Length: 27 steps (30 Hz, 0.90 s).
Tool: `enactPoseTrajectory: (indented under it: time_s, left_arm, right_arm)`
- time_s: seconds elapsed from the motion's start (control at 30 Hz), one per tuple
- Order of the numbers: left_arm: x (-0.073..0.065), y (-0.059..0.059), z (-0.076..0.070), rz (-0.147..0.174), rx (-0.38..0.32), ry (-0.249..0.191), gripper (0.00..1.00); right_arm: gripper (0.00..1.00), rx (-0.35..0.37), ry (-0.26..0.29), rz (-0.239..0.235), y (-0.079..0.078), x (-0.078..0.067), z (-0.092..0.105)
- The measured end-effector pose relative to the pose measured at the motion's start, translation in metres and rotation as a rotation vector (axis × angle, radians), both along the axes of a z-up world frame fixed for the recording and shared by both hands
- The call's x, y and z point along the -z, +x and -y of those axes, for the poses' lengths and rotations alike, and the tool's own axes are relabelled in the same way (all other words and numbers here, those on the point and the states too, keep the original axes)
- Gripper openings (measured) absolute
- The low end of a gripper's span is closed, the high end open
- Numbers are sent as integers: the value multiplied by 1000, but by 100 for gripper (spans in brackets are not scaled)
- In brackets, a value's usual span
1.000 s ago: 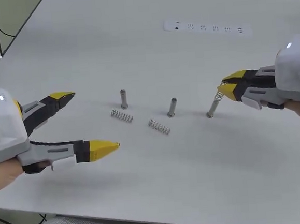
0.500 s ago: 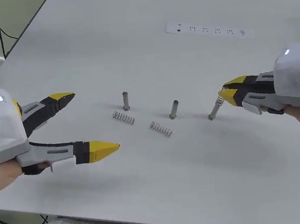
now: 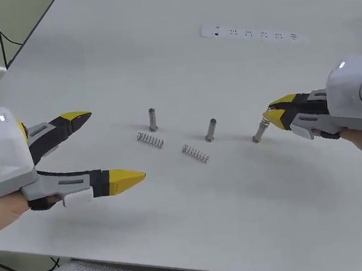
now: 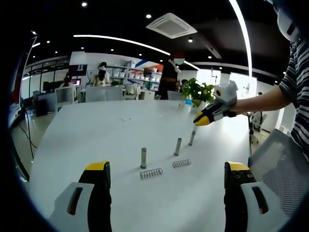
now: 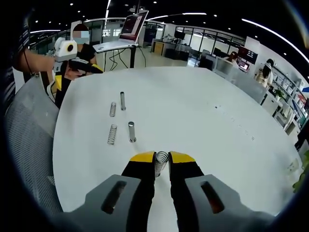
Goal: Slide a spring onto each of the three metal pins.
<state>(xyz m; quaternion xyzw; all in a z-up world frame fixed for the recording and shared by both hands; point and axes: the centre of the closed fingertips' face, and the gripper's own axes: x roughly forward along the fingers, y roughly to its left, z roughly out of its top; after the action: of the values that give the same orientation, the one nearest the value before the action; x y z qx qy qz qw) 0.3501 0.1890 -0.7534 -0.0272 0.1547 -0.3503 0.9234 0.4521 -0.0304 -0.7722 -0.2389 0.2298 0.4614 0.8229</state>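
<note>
Spring (image 5: 161, 162) pinched by right gripper (image 3: 271, 112) covers upper end of tilted pin (image 3: 257, 135).

Smooth matt white on the table (image 3: 195, 235). Dull grey smooth metal on the pins (image 3: 152, 119). Thin shiny metal wire on the loose springs (image 3: 150, 140) and on the spring (image 5: 161, 162) between the right gripper (image 3: 270, 113) tips. Slightly glossy yellow tips, matt black and grey plastic there and on the left gripper (image 3: 111, 145). White plastic, it seems, on the power strip (image 3: 251, 34).
</note>
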Motion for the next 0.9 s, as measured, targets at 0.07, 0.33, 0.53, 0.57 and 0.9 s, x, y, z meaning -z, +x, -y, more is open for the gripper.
enactPoseTrajectory:
  time_s: [0.07,0.33,0.53,0.57,0.9]
  left_arm:
    - [1,0,-1,-3,-2,3,97]
    - [2,0,-5,-3,-14,4,97]
    - [1,-1,-5,-5,-19,-4,97]
    - [1,-1,-4,-2,-19,-7,97]
    - [0,-2,-4,-3,-24,-8,97]
  right_arm:
    - [12,-3,-9,-8,1,6,0]
    - [12,1,-31,-29,1,19,0]
    - [12,-3,-52,-48,-2,30,1]
    - [12,-3,-54,-50,-2,31,1]
    - [12,-5,-80,-80,-6,45,5]
